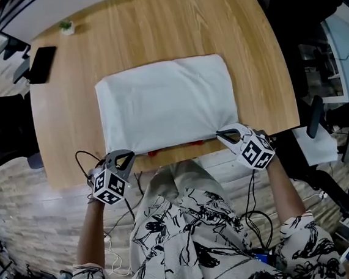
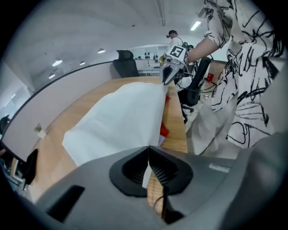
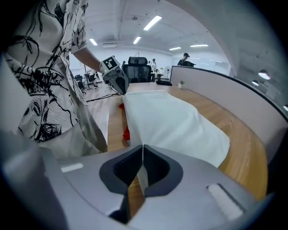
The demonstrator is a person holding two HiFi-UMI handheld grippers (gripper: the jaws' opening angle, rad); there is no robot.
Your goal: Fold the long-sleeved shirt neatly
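Shirt (image 1: pixel 166 103), white and folded into a rectangle, lies flat on the wooden table (image 1: pixel 259 66). The left gripper (image 1: pixel 124 160) is clamped on its near left corner and the right gripper (image 1: pixel 228 135) on its near right corner, each pinching thin cloth.

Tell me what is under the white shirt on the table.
Beneath the white shirt lies the wooden table. At its near edge slivers of something red peek out. What the red thing is, and how far it runs under the cloth, is covered.
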